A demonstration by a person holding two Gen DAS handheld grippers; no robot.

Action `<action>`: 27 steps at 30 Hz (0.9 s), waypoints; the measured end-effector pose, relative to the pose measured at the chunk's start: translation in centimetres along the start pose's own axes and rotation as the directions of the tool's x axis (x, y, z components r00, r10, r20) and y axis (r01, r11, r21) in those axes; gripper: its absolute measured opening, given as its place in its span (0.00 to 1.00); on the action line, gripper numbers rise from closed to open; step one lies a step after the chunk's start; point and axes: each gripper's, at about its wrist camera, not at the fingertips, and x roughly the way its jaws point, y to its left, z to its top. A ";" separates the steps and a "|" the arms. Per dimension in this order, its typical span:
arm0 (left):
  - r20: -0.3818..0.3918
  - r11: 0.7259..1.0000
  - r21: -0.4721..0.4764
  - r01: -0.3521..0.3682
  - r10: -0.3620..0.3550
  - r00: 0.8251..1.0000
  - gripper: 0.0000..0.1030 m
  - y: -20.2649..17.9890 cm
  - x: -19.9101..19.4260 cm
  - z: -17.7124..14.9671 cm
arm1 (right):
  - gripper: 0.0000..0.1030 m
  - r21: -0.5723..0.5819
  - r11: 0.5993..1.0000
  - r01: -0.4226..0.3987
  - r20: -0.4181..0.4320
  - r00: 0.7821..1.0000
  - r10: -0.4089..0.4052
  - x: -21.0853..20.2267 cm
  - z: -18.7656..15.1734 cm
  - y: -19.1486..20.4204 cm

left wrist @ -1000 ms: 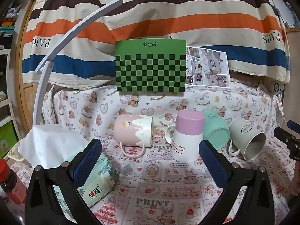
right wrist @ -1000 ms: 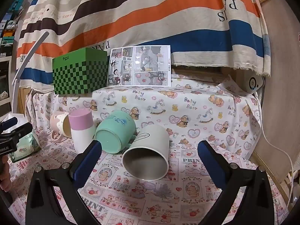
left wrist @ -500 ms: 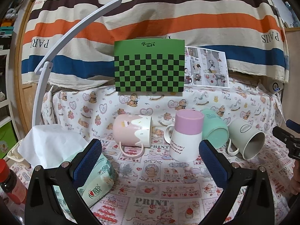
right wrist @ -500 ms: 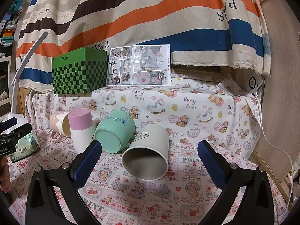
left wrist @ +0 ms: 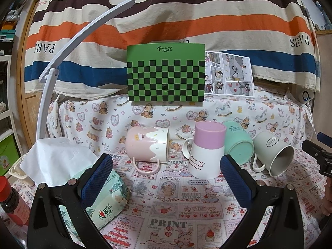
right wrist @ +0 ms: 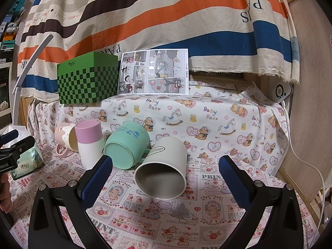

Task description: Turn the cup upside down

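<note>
Several cups stand in a row on the printed cloth. A pink and white mug [left wrist: 147,147] [right wrist: 64,138] lies on its side. A pink-topped white cup [left wrist: 206,150] [right wrist: 89,143] stands upside down. A mint green mug [left wrist: 238,143] [right wrist: 126,145] lies on its side, bottom toward the right wrist camera. A white mug [left wrist: 274,153] [right wrist: 164,171] lies on its side, mouth toward the right wrist camera. My left gripper [left wrist: 166,178] is open and empty, short of the cups. My right gripper [right wrist: 166,178] is open and empty, its fingers either side of the white mug, a little short of it.
A tissue pack [left wrist: 101,203] [right wrist: 27,161] lies at the left by my left finger. A red-capped bottle [left wrist: 10,203] stands far left. A green checkered box [left wrist: 166,74] [right wrist: 87,81] and a comic sheet [right wrist: 154,71] stand behind. A white lamp arm [left wrist: 62,62] curves at the left.
Both grippers have drifted very slightly; the cups sit a touch lower in the views. Nothing was grasped or moved.
</note>
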 end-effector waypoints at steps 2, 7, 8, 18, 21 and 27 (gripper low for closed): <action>0.001 1.000 0.000 0.001 -0.001 1.000 1.00 0.0 0.0 0.0 | 1.00 0.000 1.000 0.001 0.000 1.000 -0.001 0.0 0.0 0.0; 0.001 1.000 -0.002 0.001 -0.001 1.000 1.00 0.0 0.0 0.0 | 1.00 0.001 1.000 0.002 -0.002 1.000 -0.002 0.0 0.0 -0.1; 0.000 1.000 -0.001 0.001 -0.001 1.000 1.00 0.1 0.0 0.0 | 1.00 0.002 1.000 0.002 -0.002 1.000 -0.002 0.0 0.0 0.0; -0.001 1.000 0.009 0.001 -0.001 1.000 1.00 0.2 0.0 -0.1 | 1.00 -0.007 1.000 -0.007 -0.007 1.000 0.007 0.3 -0.3 -0.1; -0.002 1.000 0.006 -0.002 0.002 1.000 1.00 0.2 0.1 -0.1 | 1.00 -0.007 1.000 -0.006 -0.008 1.000 0.006 0.3 -0.2 0.0; -0.002 1.000 0.005 -0.004 0.004 1.000 1.00 0.1 0.1 -0.1 | 1.00 -0.007 1.000 -0.006 -0.008 1.000 0.006 0.3 -0.2 0.0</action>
